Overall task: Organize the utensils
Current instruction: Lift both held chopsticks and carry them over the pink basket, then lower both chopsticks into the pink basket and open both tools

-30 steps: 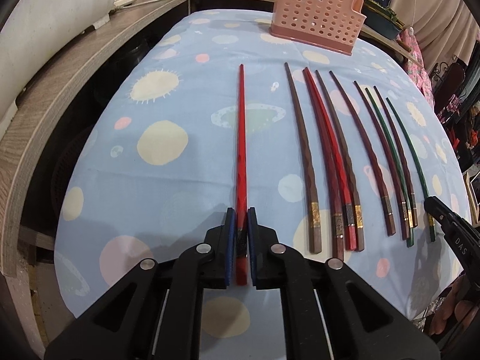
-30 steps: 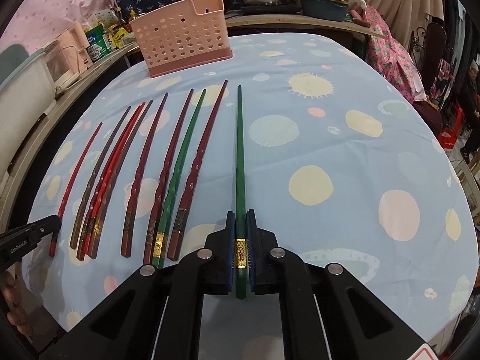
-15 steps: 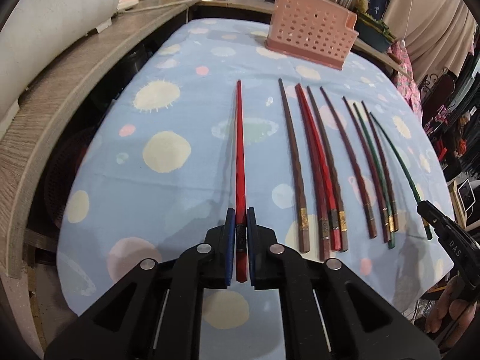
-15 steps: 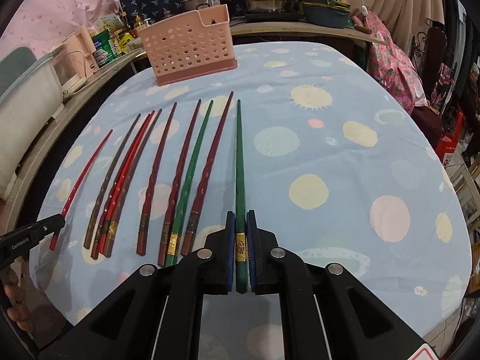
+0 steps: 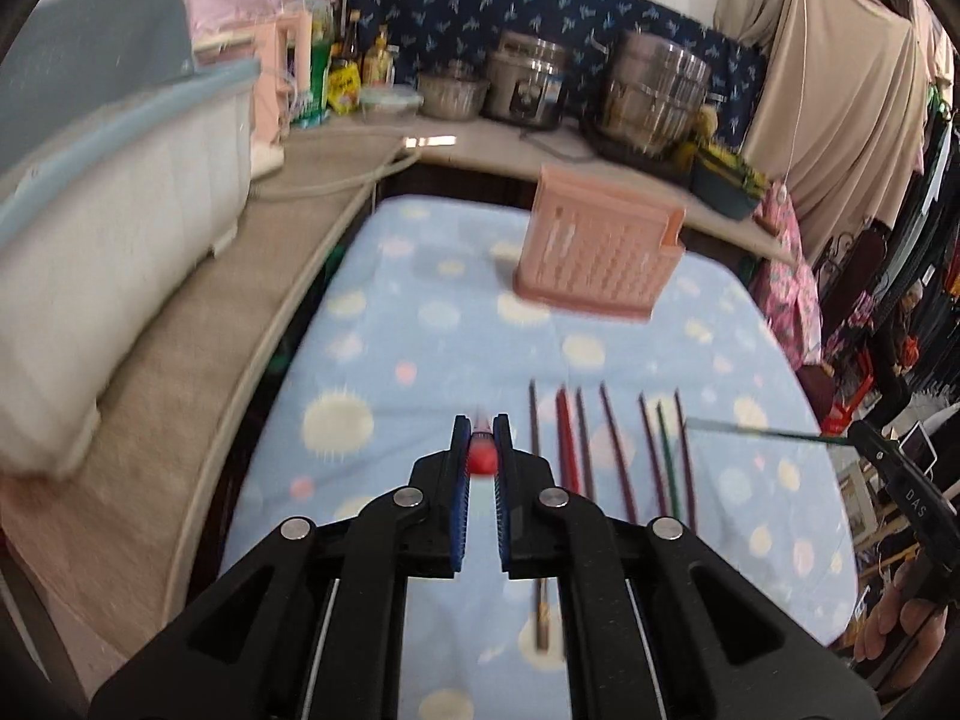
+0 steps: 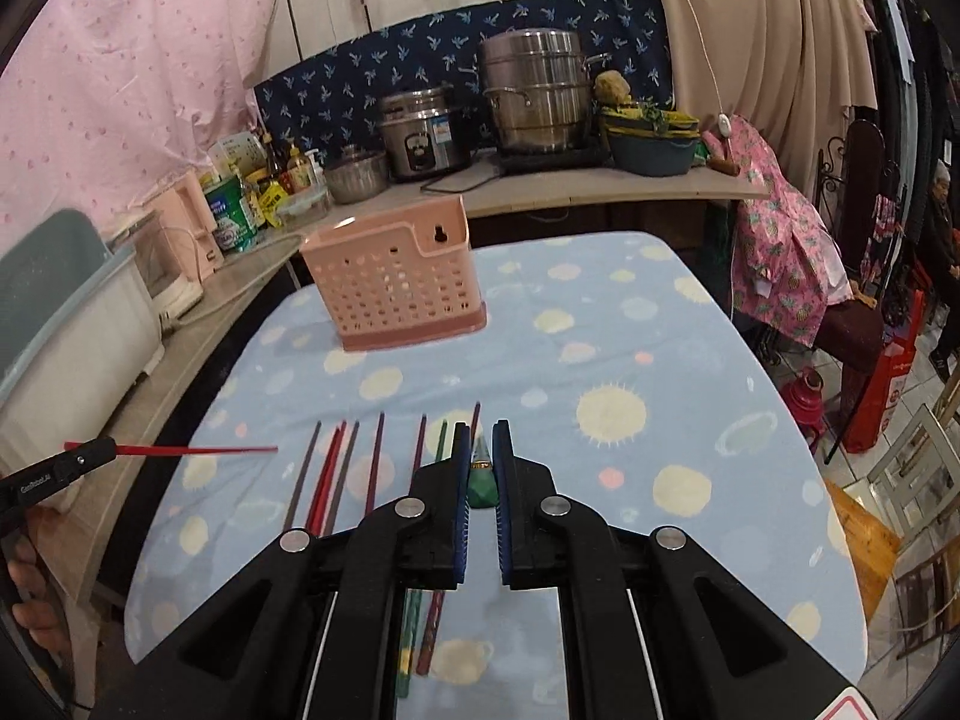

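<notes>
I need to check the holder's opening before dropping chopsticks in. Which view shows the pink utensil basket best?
The right wrist view: the pink utensil basket is sharp there, with its open top rim, perforated front and hanging hole visible. The left wrist view shows the same basket blurred and from a corner angle, its opening barely readable.

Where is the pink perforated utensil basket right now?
The pink basket stands upright at the far end of the blue spotted tablecloth, left of centre in the right wrist view, beyond the row of chopsticks and just before the counter.

The right gripper (image 6: 480,456) holds a green chopstick (image 6: 482,477) between its closed jaws, above the other chopsticks (image 6: 375,468) on the bench (image 6: 690,396).
</notes>
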Action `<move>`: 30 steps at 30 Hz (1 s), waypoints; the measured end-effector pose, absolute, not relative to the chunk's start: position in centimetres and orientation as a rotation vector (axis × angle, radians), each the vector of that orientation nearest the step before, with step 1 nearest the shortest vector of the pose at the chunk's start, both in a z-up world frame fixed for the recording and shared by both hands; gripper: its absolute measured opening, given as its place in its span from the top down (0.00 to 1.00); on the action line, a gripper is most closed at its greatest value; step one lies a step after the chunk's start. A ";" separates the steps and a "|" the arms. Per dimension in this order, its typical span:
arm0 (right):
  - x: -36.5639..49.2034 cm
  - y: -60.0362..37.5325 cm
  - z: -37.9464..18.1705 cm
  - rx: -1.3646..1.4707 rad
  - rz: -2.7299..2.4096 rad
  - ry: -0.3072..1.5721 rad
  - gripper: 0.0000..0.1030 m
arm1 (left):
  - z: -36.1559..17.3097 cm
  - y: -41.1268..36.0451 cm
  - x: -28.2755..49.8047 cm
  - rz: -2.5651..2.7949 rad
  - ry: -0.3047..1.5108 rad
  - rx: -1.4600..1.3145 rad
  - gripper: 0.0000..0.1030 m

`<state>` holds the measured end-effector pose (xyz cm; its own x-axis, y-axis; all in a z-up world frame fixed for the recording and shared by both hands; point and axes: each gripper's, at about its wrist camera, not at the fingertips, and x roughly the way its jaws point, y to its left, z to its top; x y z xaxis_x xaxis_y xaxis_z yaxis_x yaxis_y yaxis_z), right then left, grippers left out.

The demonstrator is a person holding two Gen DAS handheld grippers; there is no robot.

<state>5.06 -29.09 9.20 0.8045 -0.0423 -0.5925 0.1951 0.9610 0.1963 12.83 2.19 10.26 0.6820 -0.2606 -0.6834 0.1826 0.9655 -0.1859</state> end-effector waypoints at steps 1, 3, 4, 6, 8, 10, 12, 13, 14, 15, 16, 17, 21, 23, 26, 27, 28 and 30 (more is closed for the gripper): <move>5.8 -29.5 10.0 0.260 -0.127 0.608 0.93 | 11.1 2.0 13.7 -0.250 0.768 -0.108 0.93; 7.2 -30.2 11.5 0.266 -0.127 0.577 0.93 | 13.0 1.4 15.4 -0.248 0.726 -0.107 0.93; 8.1 -30.5 12.2 0.269 -0.126 0.562 0.93 | 14.1 1.1 16.4 -0.243 0.703 -0.103 0.93; 9.7 -31.2 13.4 0.275 -0.125 0.538 0.93 | 15.9 0.5 17.9 -0.242 0.662 -0.099 0.93; 11.2 -31.7 14.6 0.286 -0.117 0.513 0.93 | 17.6 -0.2 19.6 -0.243 0.628 -0.100 0.93; 12.5 -32.0 15.9 0.289 -0.111 0.484 0.93 | 19.4 -0.7 20.9 -0.246 0.594 -0.106 0.93; 13.9 -32.3 17.1 0.293 -0.100 0.455 0.93 | 21.0 -1.4 22.3 -0.249 0.558 -0.114 0.93; 14.7 -32.5 17.9 0.297 -0.094 0.435 0.93 | 21.8 -1.6 22.9 -0.251 0.541 -0.120 0.93; 15.4 -32.6 18.5 0.299 -0.092 0.415 0.93 | 22.6 -1.8 23.6 -0.255 0.522 -0.128 0.93; 16.2 -32.7 19.4 0.303 -0.089 0.392 0.93 | 23.5 -2.1 24.3 -0.256 0.498 -0.137 0.93; 17.0 -32.9 20.2 0.307 -0.086 0.370 0.93 | 24.2 -2.5 24.8 -0.260 0.480 -0.144 0.93; 17.8 -33.0 20.9 0.310 -0.084 0.352 0.93 | 24.9 -2.7 25.5 -0.264 0.461 -0.151 0.93; 21.2 -33.1 23.0 0.310 -0.070 0.294 0.93 | 27.1 -4.1 27.8 -0.273 0.389 -0.162 0.93; 22.9 -33.4 23.5 0.318 -0.057 0.273 0.93 | 27.4 -4.9 29.2 -0.271 0.368 -0.159 0.93; 25.3 -33.5 23.6 0.324 -0.048 0.269 0.93 | 27.1 -5.7 31.2 -0.280 0.370 -0.167 0.93; 26.0 -33.5 23.4 0.321 -0.047 0.274 0.93 | 26.9 -6.0 31.7 -0.282 0.374 -0.168 0.93; 26.8 -33.5 23.1 0.318 -0.049 0.284 0.93 | 26.4 -6.3 32.3 -0.283 0.381 -0.165 0.93; 28.0 -33.4 22.0 0.314 -0.052 0.307 0.93 | 25.4 -6.9 33.4 -0.279 0.397 -0.160 0.93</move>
